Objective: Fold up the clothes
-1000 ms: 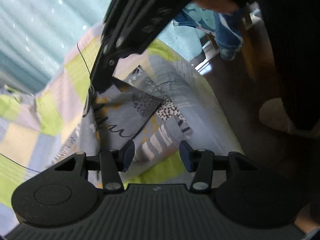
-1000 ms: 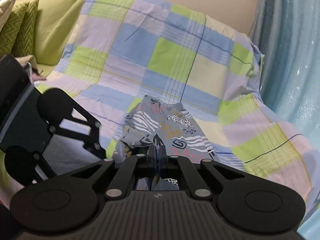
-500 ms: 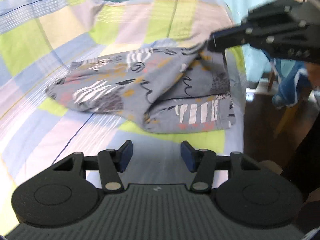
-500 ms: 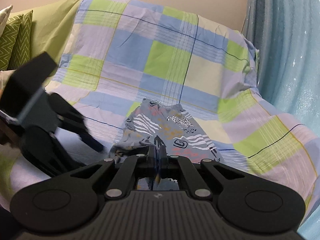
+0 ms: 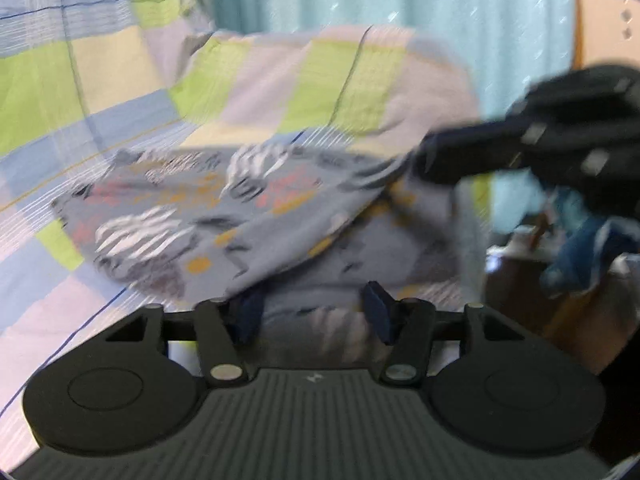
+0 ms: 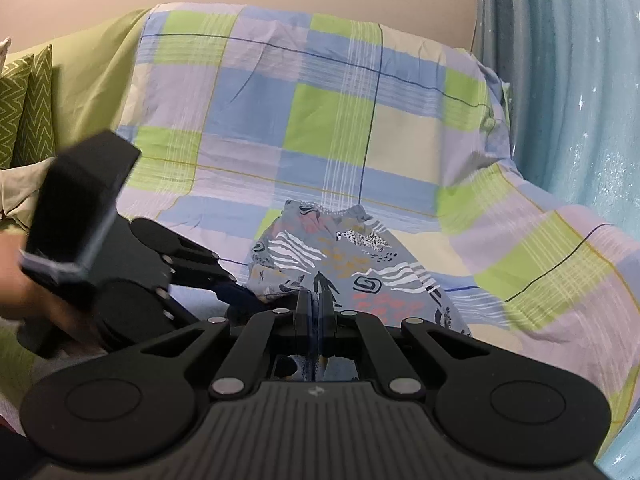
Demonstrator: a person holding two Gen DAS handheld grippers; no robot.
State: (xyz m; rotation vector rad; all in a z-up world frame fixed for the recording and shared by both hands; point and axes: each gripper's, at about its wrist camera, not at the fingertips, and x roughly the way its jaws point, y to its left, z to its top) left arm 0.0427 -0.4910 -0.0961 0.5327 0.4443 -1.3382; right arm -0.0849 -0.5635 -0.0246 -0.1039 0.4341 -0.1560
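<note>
A grey patterned garment [image 5: 208, 216] lies partly folded on the checked sofa cover [image 5: 120, 72]. My right gripper [image 6: 316, 304] is shut on its near corner. In the left wrist view, that gripper [image 5: 424, 160] holds the corner lifted at the right. My left gripper [image 5: 313, 314] sits low at the garment's near edge. Its jaws stand apart and are closing, with cloth lying between the fingertips and no pad pressing on it. In the right wrist view the garment [image 6: 340, 256] spreads ahead and the left gripper [image 6: 240, 292] reaches in from the left.
The checked cover [image 6: 320, 120] drapes over the sofa's seat and back. Green zigzag cushions [image 6: 24, 112] stand at the left end. A pale blue curtain [image 6: 580, 80] hangs on the right. Blue clothing [image 5: 592, 252] hangs beyond the sofa's edge.
My left gripper has rolled upright and moved in toward the garment, whose near edge now reaches its fingertips. The right gripper has stayed shut on the corner, in the same place.
</note>
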